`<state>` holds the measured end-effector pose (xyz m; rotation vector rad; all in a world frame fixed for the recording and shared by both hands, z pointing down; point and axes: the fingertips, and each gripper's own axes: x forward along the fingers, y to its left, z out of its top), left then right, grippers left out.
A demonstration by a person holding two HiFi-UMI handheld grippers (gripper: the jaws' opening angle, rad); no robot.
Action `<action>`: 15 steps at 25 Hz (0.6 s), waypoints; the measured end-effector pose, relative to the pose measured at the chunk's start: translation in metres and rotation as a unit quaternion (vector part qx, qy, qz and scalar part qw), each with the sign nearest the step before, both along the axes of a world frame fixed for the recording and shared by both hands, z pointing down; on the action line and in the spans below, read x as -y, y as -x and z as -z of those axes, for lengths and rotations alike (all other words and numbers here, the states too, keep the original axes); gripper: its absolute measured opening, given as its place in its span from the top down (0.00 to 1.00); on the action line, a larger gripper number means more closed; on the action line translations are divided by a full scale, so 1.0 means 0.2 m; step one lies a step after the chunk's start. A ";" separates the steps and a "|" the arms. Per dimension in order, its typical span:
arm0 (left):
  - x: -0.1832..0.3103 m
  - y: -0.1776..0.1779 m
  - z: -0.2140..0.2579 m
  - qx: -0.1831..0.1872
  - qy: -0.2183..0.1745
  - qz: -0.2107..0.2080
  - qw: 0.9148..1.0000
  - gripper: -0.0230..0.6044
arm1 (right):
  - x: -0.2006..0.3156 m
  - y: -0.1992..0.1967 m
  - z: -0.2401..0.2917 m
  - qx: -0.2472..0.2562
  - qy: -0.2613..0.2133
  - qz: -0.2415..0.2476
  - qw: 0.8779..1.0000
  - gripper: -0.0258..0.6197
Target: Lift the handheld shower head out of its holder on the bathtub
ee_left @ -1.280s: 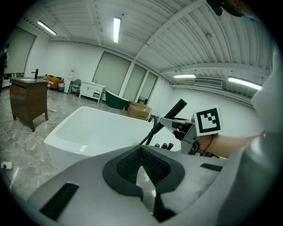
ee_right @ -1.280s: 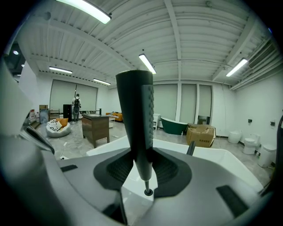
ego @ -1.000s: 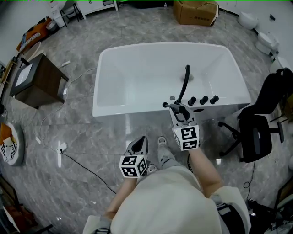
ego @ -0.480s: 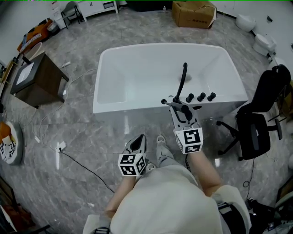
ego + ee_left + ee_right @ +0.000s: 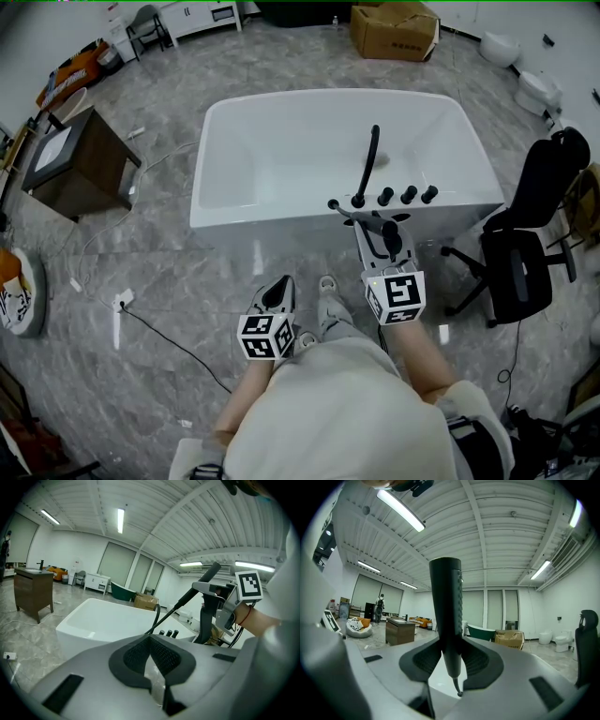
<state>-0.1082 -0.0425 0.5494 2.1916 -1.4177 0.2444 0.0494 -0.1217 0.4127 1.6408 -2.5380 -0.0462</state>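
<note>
Shower head [image 5: 390, 238] is seen, in the head view, clamped between the jaws of the right gripper [image 5: 382, 230], just in front of the bathtub [image 5: 281, 103] rim. In the left gripper view the left gripper [image 5: 151, 641] is shown closed and empty — the handle is seen slanting up to the right. In the right gripper view it is stood upright — tapered end down.

The slim black shower head [image 5: 446, 616] stands lifted, seemingly clear of the white bathtub [image 5: 234, 178] rim.

Bathtub [image 5: 281, 150] from overhead and beside
</note>
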 end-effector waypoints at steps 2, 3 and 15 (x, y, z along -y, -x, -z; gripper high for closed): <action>-0.01 0.00 0.00 0.001 -0.001 0.000 1.000 0.93 | -0.03 -0.01 0.02 0.002 -0.005 -0.002 1.000 0.74; -0.02 0.00 0.00 0.001 -0.002 0.000 1.000 0.93 | -0.05 -0.01 0.02 0.003 -0.008 -0.003 1.000 0.74; -0.06 0.03 0.01 -0.003 -0.010 0.003 1.000 0.93 | -0.17 -0.01 0.08 0.017 -0.028 -0.002 0.999 0.74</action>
